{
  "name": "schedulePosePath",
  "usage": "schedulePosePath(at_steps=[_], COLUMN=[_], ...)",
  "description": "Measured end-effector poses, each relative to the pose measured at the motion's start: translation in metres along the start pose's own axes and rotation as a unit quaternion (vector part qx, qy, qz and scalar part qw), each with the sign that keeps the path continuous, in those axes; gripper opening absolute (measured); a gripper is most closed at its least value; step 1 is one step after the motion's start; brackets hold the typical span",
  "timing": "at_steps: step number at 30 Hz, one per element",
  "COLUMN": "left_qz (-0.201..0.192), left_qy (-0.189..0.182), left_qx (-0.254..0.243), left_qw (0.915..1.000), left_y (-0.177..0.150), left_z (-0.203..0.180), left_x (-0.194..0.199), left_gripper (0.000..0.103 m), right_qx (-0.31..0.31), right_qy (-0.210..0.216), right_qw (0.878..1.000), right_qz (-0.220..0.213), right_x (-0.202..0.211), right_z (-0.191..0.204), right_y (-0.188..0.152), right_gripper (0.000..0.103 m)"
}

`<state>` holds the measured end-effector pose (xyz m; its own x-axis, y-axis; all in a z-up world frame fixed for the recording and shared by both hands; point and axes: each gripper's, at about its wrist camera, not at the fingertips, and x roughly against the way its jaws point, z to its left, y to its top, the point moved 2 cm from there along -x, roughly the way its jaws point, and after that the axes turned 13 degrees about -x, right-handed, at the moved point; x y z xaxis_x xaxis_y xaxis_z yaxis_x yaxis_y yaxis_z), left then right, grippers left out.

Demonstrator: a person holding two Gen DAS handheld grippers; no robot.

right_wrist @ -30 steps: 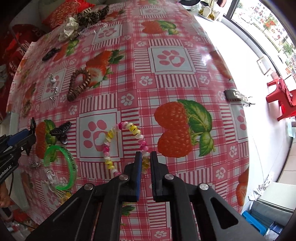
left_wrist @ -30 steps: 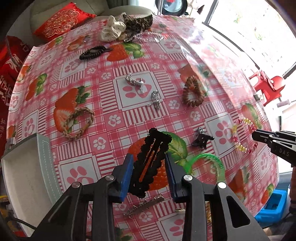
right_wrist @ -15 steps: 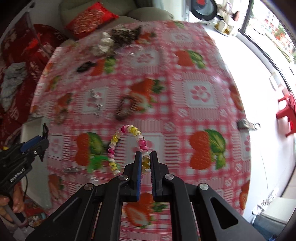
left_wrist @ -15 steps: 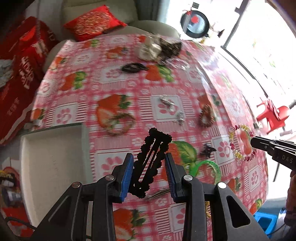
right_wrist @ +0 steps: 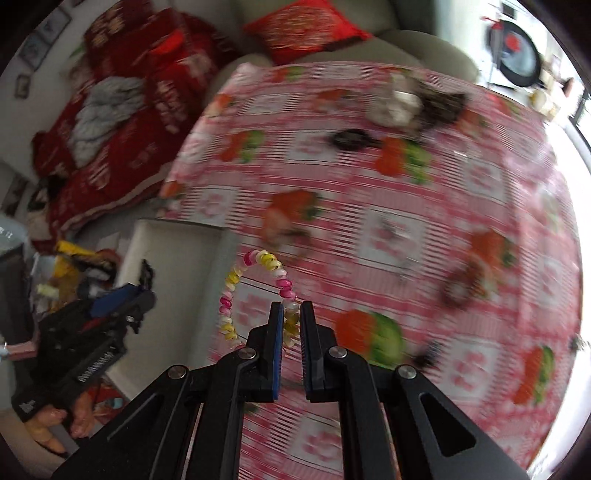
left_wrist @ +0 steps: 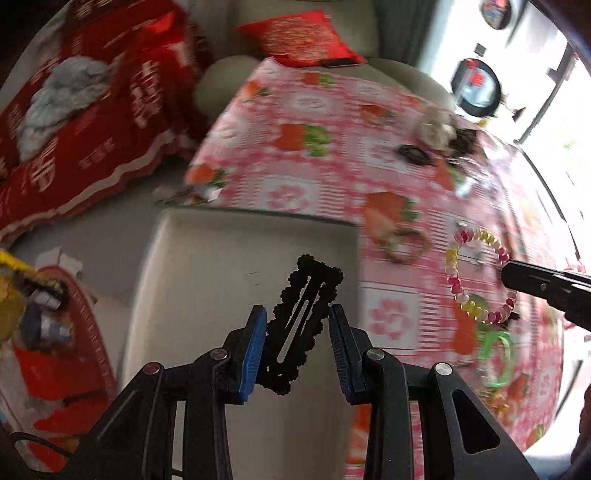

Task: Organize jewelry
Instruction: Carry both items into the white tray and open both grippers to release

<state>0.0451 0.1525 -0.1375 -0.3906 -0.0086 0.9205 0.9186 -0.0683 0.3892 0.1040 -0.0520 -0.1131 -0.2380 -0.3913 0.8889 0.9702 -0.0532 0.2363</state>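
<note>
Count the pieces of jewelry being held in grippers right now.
2. A black hair clip sits between the left gripper fingers, over the white tray; the beaded bracelet is pinched in the right gripper.

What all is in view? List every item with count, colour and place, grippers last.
black hair clip: 1, black, between the left gripper's fingers, over the tray
bead bracelet: 1, pink, yellow and white, in the right gripper
tray: 1, white, at the table's left edge
tablecloth: 1, pink check with strawberries, covering the table
green bangle: 1, green, on the cloth, near right
braided bracelet: 1, tan, on the cloth beside the tray
cushion: 1, red, on the sofa behind the table
left gripper: black, blue pads
right gripper: black
</note>
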Motion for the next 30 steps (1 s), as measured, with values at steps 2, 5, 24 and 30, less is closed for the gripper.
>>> schedulePosePath(at_steps=[2,5,24,30], left_qz=[0.008,0.018,0.041,0.042], left_qy=[0.015,0.039,0.068,0.08], left_qx=[0.018,0.026,0.015,0.001], left_qw=[0.9997,0.9987,0.9967,0.9959], left_y=[-0.006,-0.012,-0.008,-0.007], left_z=[0.018,0.034,0.055,0.053], left_x=[-0.01,-0.024,-0.081,-0.08], left_gripper=[0.041,0.041,0.044,0.068], right_qx=[0.021,0.04,0.068,0.073], right_qy=[0.014,0.026,-0.017,-0.031], right_qw=[1.0,0.999,0.994,0.992], right_qz=[0.008,0.022,0.084,0.099], right_x=[-0.014,-0.037,-0.145,-0.161], right_z=[0.028,0.057,0.103,0.101], right_y=[0.003,0.006,0.013,0.01], right_gripper=[0.009,0.009,0.01,0.01])
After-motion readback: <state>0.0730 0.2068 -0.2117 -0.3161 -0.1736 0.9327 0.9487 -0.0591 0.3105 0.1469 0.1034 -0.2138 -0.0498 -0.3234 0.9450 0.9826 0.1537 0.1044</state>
